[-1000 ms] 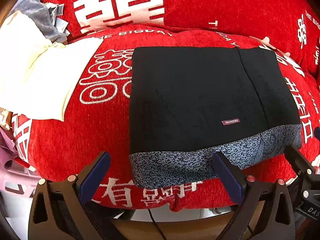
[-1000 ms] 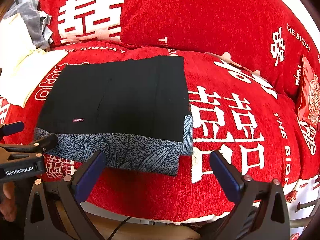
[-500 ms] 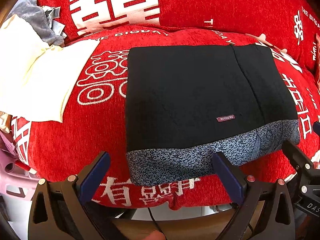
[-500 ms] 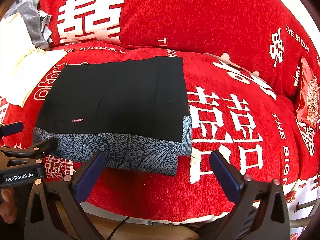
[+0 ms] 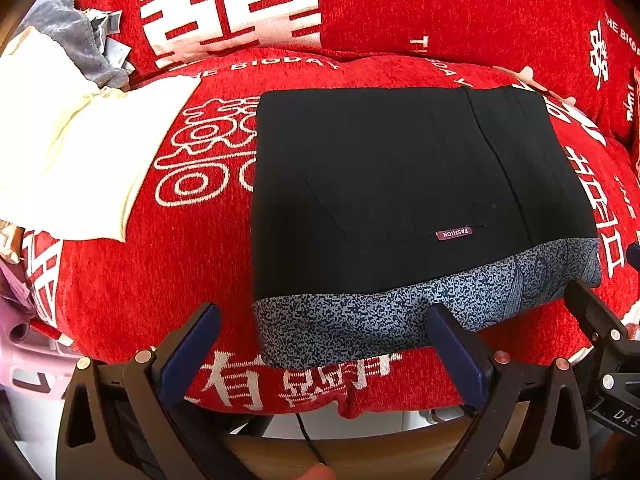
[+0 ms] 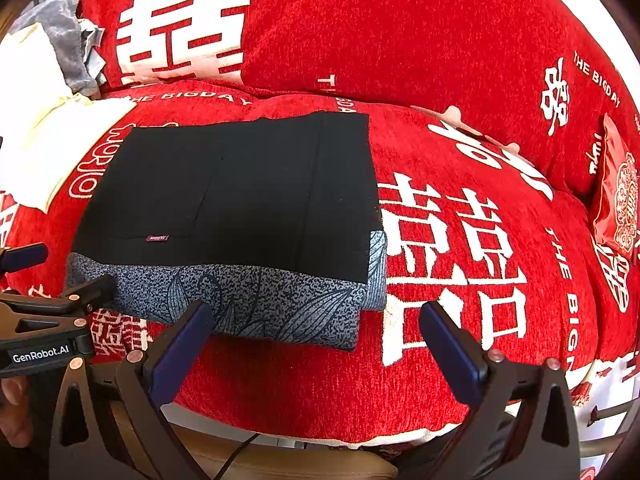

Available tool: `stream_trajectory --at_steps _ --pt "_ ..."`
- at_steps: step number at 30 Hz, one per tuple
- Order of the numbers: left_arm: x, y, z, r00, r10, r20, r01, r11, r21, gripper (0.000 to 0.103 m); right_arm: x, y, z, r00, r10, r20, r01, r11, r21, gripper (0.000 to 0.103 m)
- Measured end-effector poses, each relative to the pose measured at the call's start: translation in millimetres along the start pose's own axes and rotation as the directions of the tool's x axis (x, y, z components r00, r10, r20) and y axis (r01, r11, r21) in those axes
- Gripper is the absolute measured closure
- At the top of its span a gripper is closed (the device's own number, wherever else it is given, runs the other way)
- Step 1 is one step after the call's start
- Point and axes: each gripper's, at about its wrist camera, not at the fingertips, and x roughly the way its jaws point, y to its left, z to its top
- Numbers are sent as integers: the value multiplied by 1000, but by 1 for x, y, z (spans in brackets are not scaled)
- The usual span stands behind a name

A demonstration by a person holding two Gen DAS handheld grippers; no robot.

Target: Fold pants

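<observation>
Pants lie folded square, black over speckled grey, before both wide-open, empty grippers.

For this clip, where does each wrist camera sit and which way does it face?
Left wrist: on the left gripper, facing the folded black pants on the red printed sofa cover; open jaws and a fingertip show.
Right wrist: on the right gripper, facing the pants' right end; open jaws, the left gripper and a hand show.
Shared: pants, grey patterned garment underneath, cream cloth.
</observation>
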Motion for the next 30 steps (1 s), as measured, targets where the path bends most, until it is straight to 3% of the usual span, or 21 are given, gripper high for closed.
stream_trajectory --at_steps 30 --pt "-8 1 -3 1000 -16 21 16 1000 3 1 -2 2 -2 1000 4 5 -4 1000 -17 0"
